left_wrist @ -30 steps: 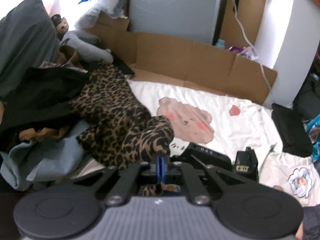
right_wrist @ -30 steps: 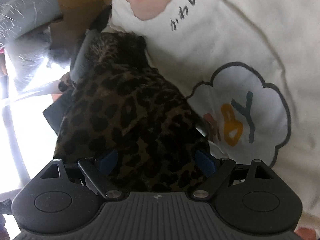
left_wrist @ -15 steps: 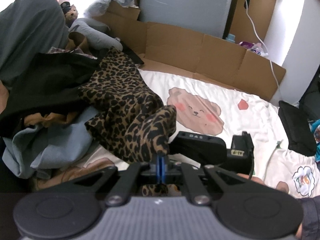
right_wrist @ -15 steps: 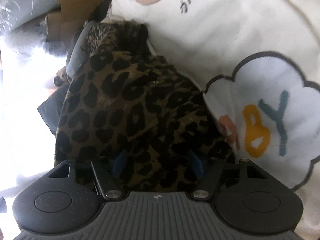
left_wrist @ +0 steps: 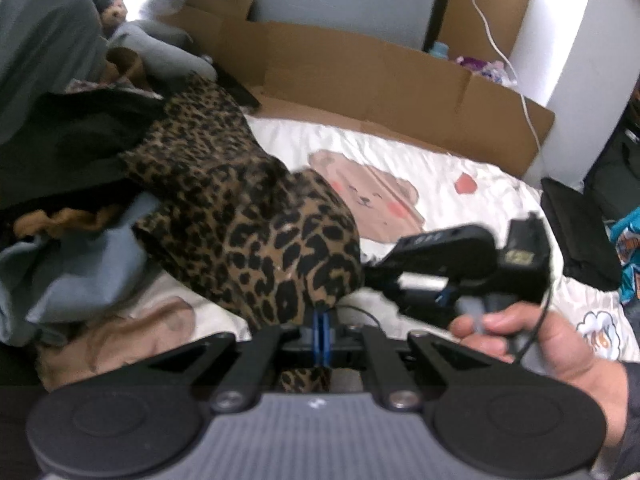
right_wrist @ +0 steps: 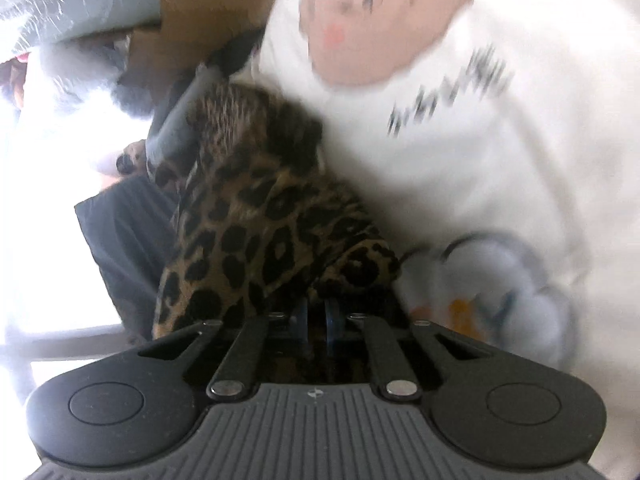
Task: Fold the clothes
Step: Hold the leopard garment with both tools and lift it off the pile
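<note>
So both grippers are already on the leopard-print garment: the left gripper has its jaws pinched together on a bit of the near edge, and the right gripper is clamped on a fold too. The fabric runs away from both jaws, up-left toward the clothes pile, draped over the white bedsheet. Both grips sit close together, so I reckon spreading it comes next.

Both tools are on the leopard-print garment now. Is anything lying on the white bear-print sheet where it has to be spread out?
Nothing visible does. The leopard-print garment is pinched in the left tool and the right tool. The bear-print sheet beside it looks bare; the clothes pile sits off to the garment's other side.
</note>
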{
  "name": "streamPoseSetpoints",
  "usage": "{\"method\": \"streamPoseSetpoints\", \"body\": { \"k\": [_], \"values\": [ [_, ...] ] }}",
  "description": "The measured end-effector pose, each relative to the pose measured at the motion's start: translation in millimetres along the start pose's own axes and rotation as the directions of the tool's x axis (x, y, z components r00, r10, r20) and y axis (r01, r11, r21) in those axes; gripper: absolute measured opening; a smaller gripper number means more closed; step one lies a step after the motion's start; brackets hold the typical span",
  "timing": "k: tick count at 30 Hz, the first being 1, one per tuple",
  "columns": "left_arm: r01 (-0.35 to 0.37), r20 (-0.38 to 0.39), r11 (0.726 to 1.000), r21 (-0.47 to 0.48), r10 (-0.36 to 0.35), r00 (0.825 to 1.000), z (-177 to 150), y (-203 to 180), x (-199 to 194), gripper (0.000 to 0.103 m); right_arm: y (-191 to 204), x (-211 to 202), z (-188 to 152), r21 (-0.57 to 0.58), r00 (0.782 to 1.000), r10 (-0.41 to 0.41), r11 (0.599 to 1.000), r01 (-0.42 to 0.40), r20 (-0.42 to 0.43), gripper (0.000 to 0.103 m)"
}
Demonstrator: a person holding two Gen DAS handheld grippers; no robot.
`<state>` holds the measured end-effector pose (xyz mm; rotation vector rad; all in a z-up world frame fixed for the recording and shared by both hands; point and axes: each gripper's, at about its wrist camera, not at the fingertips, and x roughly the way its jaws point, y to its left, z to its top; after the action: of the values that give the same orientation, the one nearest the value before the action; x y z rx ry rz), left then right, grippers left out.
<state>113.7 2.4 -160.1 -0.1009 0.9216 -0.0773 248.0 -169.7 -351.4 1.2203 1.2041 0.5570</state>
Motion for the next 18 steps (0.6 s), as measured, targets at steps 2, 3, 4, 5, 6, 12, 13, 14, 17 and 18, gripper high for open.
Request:
{"method": "streamPoseSetpoints", "body": {
  "k": [2, 3, 4, 5, 6, 12, 13, 14, 17, 18],
  "values": [
    [0.019, -0.013, 1.0, 0.012, -0.019, 1.0, -3, -10, 6, 0.002, -2, -20, 9, -0.014, 0.999, -0.003, 1.0, 0.004, 0.035, 0.001],
    [0.027, -0.017, 0.999, 0.02, -0.026, 1.0, -4, -15, 8, 0.002, -3, -29, 13, -0.02, 0.999, -0.002, 1.0, 0.003, 0.049, 0.0],
    [0.034, -0.022, 0.999, 0.028, -0.034, 0.999, -5, -20, 10, 0.002, -4, -35, 17, -0.022, 0.998, 0.001, 1.0, 0.001, 0.063, 0.0],
    [0.041, -0.027, 0.998, 0.037, -0.04, 0.999, -6, -26, 11, 0.002, -5, -42, 20, -0.023, 0.997, 0.004, 1.0, -0.002, 0.076, 0.0],
    [0.048, -0.031, 0.998, 0.044, -0.046, 0.998, -8, -30, 13, 0.002, -6, -48, 24, -0.024, 0.996, 0.007, 1.0, -0.005, 0.09, 0.0],
    [0.05, -0.036, 0.996, 0.08, -0.047, 0.998, -9, -36, 3, 0.002, -15, -65, 32, 0.0, 0.993, 0.061, 0.998, -0.061, 0.101, 0.0],
    [0.045, -0.037, 0.996, 0.083, -0.042, 0.998, -9, -34, 1, 0.002, -19, -61, 31, 0.029, 0.994, 0.066, 0.997, -0.069, 0.083, 0.0],
    [0.039, -0.038, 0.996, 0.082, -0.036, 0.999, -9, -32, 0, 0.002, -25, -57, 30, 0.066, 0.996, 0.056, 0.996, -0.06, 0.063, 0.001],
    [0.022, -0.044, 0.998, 0.067, -0.019, 0.999, -11, -25, -1, 0.002, -38, -46, 21, 0.128, 0.999, 0.031, 0.991, -0.036, 0.036, 0.018],
    [0.017, -0.046, 0.998, 0.063, -0.014, 0.999, -11, -23, -2, 0.002, -43, -43, 17, 0.143, 0.999, 0.019, 0.989, -0.023, 0.032, 0.03]
  ]
}}
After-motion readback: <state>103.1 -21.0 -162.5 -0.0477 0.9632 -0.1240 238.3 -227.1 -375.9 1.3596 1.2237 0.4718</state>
